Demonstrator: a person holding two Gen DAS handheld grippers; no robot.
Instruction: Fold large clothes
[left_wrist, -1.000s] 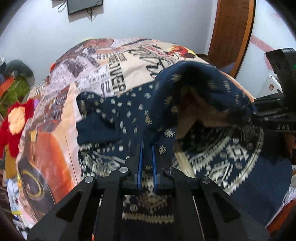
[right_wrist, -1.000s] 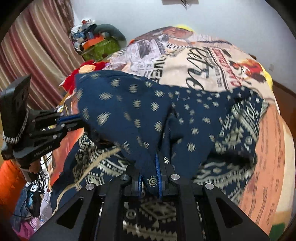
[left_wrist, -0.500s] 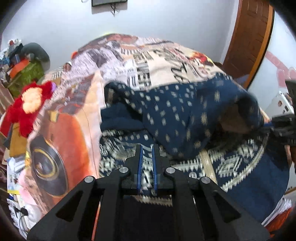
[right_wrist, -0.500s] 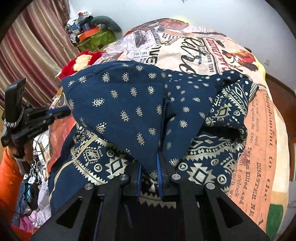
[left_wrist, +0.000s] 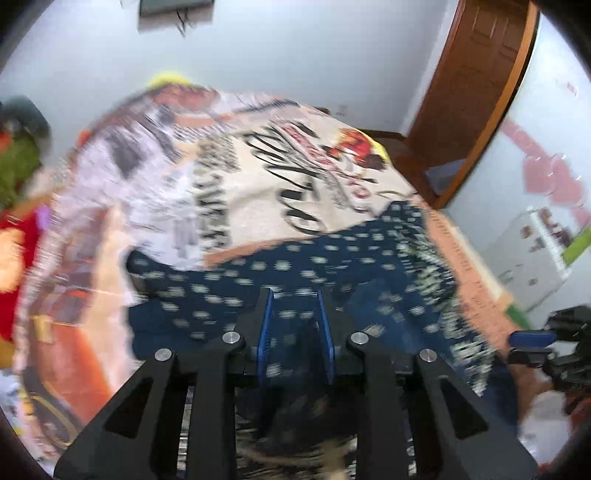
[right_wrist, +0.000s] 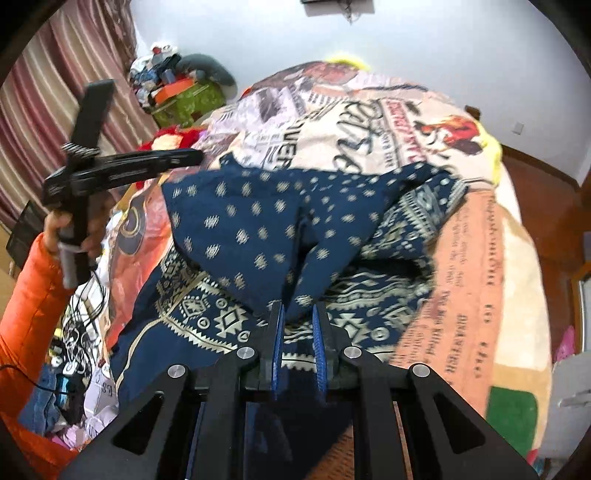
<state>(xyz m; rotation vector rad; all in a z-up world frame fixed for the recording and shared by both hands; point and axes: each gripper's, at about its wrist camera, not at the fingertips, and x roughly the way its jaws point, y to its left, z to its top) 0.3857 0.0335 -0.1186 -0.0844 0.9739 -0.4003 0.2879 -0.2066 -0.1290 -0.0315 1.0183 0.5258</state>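
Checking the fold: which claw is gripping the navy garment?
The right claw, pinching the navy garment's folded-over corner. The left claw's jaws have just been opening, with nothing between them, and it is held off the cloth.

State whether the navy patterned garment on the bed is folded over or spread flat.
Folded over. The navy garment's dotted layer lies doubled across its border-patterned part, on the printed blanket.

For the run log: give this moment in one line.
left gripper: jaws just opened, nothing between | right gripper: shut on garment | garment: folded over on bed
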